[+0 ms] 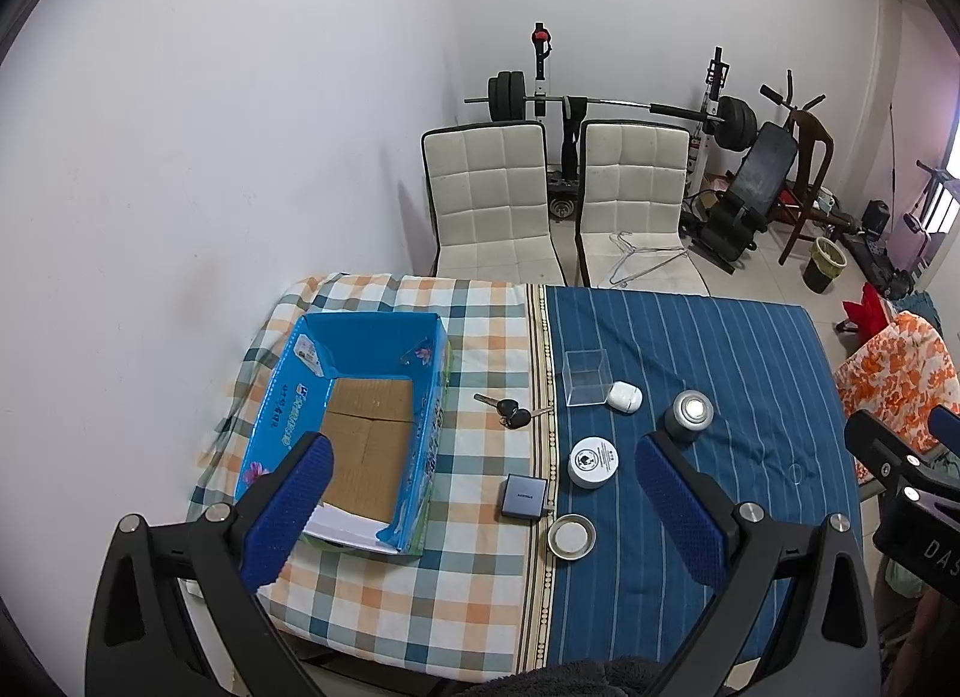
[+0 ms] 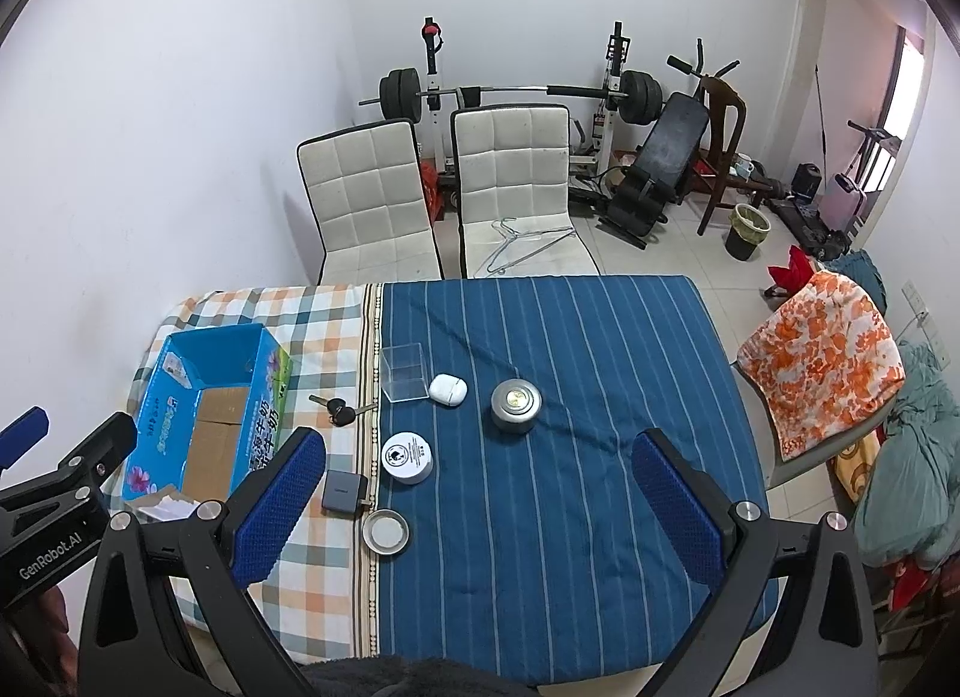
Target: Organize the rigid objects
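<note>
An open blue cardboard box (image 1: 354, 439) (image 2: 204, 421) stands on the table's checked left part. Beside it lie car keys (image 1: 510, 412) (image 2: 339, 412), a grey charger block (image 1: 523, 496) (image 2: 343, 491), a round metal lid (image 1: 571, 536) (image 2: 386, 531), a white round tin (image 1: 593, 461) (image 2: 407, 458), a clear plastic cube (image 1: 587, 376) (image 2: 403, 371), a white earbud case (image 1: 624, 396) (image 2: 447, 389) and a silver puck light (image 1: 690, 414) (image 2: 516, 404). My left gripper (image 1: 483, 508) and right gripper (image 2: 480, 508) are open, empty, above the table's near side.
The table has a checked cloth (image 1: 420, 571) on the left and a blue striped cloth (image 2: 570, 457) on the right. Two white chairs (image 2: 432, 187) stand behind it, one holding wire hangers (image 2: 522, 244). A chair draped in orange fabric (image 2: 822, 361) stands at the right.
</note>
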